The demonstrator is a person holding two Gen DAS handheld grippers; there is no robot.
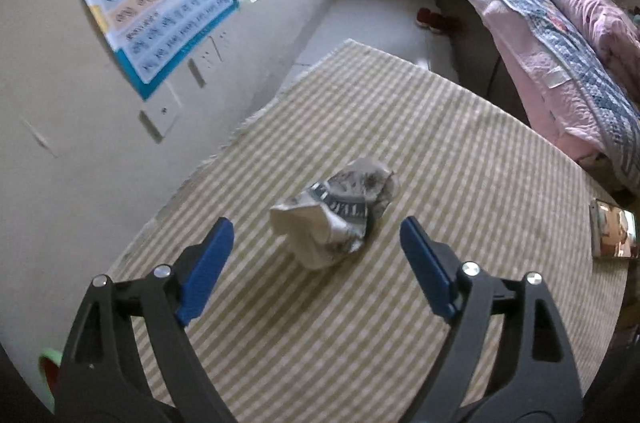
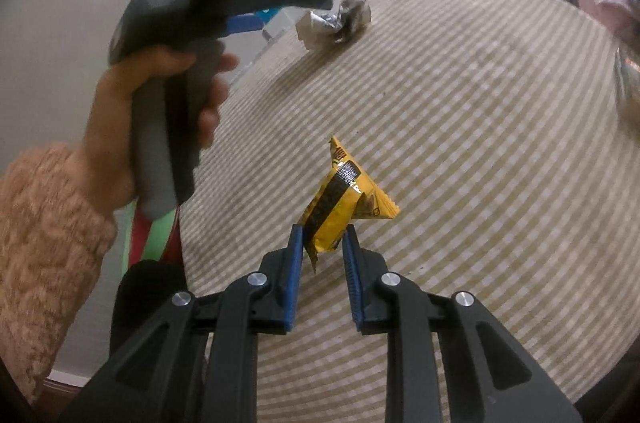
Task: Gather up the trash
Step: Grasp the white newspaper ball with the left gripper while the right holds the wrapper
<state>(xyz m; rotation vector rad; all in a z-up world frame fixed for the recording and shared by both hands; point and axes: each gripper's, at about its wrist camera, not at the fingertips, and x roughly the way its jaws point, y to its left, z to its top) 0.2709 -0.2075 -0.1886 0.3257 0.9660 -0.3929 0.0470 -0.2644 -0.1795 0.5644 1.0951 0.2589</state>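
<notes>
Likely light, soft and crushable, crumpled newspaper ball (image 1: 334, 213) loose on striped tablecloth (image 1: 440, 143), best pinched across its middle, lying ahead of wide-spread, empty left gripper (image 1: 316, 247); right gripper (image 2: 322, 243) clamped on crinkly yellow snack wrapper (image 2: 340, 207).

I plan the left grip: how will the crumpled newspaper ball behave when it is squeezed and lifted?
The crumpled newspaper ball probably crushes easily, since its folds look loose. It seems light for its bulk. Its lumpy shape is unlikely to roll on the striped tablecloth.
</notes>
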